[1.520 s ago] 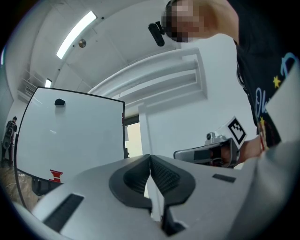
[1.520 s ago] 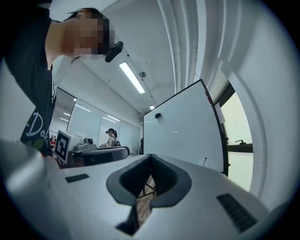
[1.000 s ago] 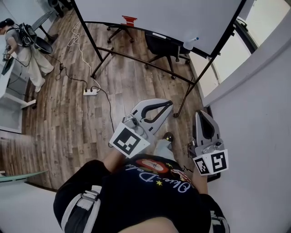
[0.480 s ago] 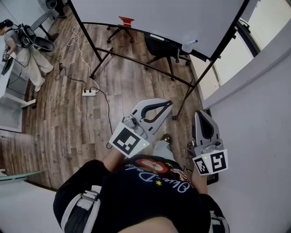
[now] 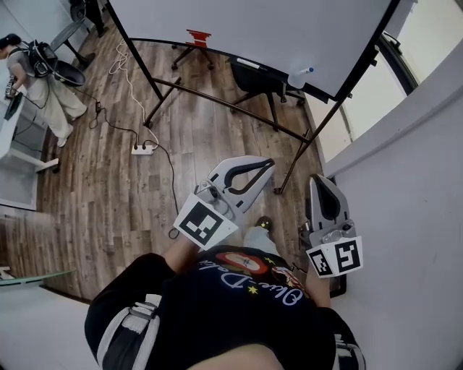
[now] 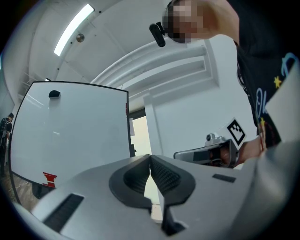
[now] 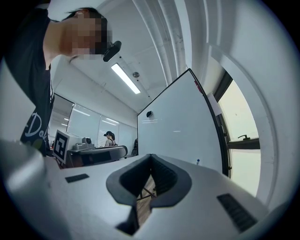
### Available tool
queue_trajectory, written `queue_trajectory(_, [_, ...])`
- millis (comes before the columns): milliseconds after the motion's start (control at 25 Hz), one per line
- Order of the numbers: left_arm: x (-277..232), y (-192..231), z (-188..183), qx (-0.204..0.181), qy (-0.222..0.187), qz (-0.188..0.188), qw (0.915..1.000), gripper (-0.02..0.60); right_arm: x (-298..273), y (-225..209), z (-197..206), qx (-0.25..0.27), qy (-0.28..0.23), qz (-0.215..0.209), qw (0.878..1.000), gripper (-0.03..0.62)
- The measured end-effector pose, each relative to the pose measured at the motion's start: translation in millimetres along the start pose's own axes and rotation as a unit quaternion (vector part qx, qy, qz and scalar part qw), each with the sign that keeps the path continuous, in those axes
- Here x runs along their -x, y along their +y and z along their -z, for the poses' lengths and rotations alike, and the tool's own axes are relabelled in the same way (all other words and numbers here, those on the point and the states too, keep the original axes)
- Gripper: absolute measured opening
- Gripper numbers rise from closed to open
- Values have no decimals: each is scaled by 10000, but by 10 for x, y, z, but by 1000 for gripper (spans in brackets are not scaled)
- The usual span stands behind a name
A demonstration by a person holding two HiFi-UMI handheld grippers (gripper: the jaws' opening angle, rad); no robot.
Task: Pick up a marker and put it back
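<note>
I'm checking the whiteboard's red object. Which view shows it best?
Head view: the red object stands clear at the whiteboard's lower edge. Left gripper view shows it near the frame's edge; right gripper view doesn't.

The person wears a black T-shirt [image 5: 217, 318] printed with a round red-and-white badge and pale-blue lettering with yellow stars, a grey-and-white band [image 5: 137, 318], perhaps a shoulder strap, and pale trousers [image 5: 257, 235]. The left gripper [image 5: 270, 163] and right gripper [image 5: 319, 178] are light-grey plastic with black-and-white square markings.
</note>
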State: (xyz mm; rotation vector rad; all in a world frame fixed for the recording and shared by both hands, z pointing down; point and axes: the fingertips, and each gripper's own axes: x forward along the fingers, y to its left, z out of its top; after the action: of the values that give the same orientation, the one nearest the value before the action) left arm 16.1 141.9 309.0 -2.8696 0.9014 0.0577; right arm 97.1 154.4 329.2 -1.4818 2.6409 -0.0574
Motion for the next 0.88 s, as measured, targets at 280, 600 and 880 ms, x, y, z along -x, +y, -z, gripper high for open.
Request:
queue_trajectory(280, [-223,88,5,-28,4,-30,10000,3,-116,-220,-26,8,-13,-52,10000,0])
queue_trajectory(600, [-546,241,40,-64,71,-186,9998,3,-311,-564,-60,-12,-42,-198,9998,0])
queue_trajectory(880, [-848,330,66,-132,110,-287,9994,3,-437,-872,-94,-38,-101,-297,9995,0])
